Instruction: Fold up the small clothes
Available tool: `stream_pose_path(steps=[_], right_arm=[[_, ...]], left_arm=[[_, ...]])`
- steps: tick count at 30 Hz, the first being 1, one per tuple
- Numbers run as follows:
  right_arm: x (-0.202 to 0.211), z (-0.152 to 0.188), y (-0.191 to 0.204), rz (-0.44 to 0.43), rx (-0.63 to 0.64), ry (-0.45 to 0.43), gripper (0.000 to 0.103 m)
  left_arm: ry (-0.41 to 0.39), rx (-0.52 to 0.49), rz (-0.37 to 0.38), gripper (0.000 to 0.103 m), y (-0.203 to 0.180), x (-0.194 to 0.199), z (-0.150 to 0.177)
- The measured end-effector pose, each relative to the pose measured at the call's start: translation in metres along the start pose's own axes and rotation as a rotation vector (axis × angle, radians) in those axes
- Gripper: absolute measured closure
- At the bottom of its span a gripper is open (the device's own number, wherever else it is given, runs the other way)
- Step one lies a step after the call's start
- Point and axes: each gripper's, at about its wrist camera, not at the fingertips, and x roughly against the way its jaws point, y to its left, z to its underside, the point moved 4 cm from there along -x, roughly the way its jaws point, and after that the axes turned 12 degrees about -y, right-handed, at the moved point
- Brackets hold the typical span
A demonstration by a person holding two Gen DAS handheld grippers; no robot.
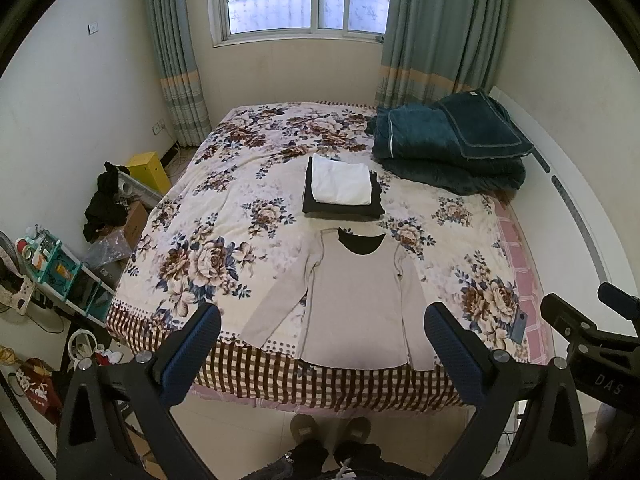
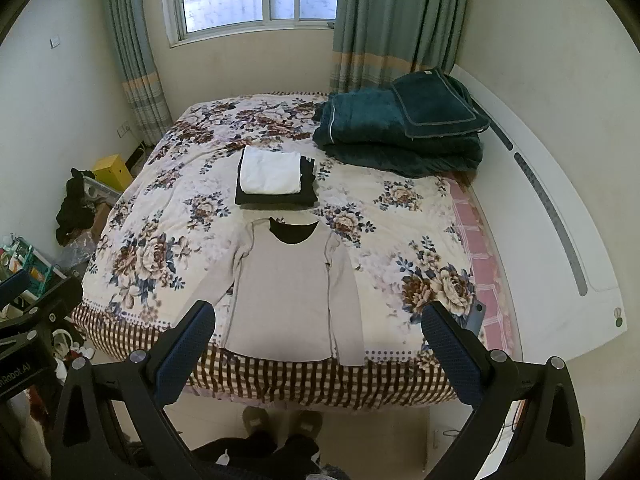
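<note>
A beige long-sleeved top [image 1: 352, 300] lies flat, face up, at the near edge of the floral bed, with a black lining at its neckline; it also shows in the right wrist view [image 2: 280, 296]. Its sleeves lie spread beside the body. Behind it sits a folded stack, a white garment [image 1: 340, 184] on a black one [image 1: 344, 208], also in the right wrist view [image 2: 272, 174]. My left gripper [image 1: 322, 320] is open and empty, held above the bed's near edge. My right gripper [image 2: 318, 318] is open and empty, likewise apart from the top.
A folded dark teal blanket pile [image 1: 448, 140] lies at the bed's far right. A phone [image 1: 519, 328] rests at the right near corner. A white headboard [image 2: 560, 220] runs along the right. Clutter, shelves and a yellow box [image 1: 148, 170] fill the floor at left. Slippered feet [image 1: 330, 428] stand below.
</note>
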Motion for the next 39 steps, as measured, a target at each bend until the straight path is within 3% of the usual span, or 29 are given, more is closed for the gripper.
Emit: stream_pose_path(steps=[10, 17, 22, 25, 30, 34, 39], right_arm=[[-0.002, -0.008, 0.015, -0.003, -0.005, 0.002, 0.0], [-0.037, -0.009, 0.025, 0.009, -0.05, 0.024, 0.0], [-0.117, 0.022, -0.009, 0.075, -0.173, 0.076, 0.0], [-0.178, 0.051, -0.046, 0.151, -0.262, 0.131, 0.0], [-0.302, 0.128, -0.134, 0.265, -0.415, 0.279, 0.0], [-0.401, 0.202, -0.194, 0.251, -0.533, 0.4, 0.0], [-0.496, 0.289, -0.22, 0.204, -0.573, 0.577, 0.0]], left_arm=[[0.005, -0.001, 0.003, 0.0, 0.001, -0.004, -0.002], [-0.02, -0.022, -0.036, 0.0, 0.017, -0.048, -0.015], [-0.06, -0.107, -0.113, 0.0, 0.025, -0.118, 0.001], [-0.011, -0.139, -0.117, 0.0, 0.021, -0.176, 0.022], [0.092, -0.147, -0.135, 0.0, -0.002, -0.282, 0.066], [0.139, -0.169, -0.164, 0.0, -0.025, -0.353, 0.105], [0.247, -0.153, -0.202, 0.0, -0.039, -0.426, 0.156]])
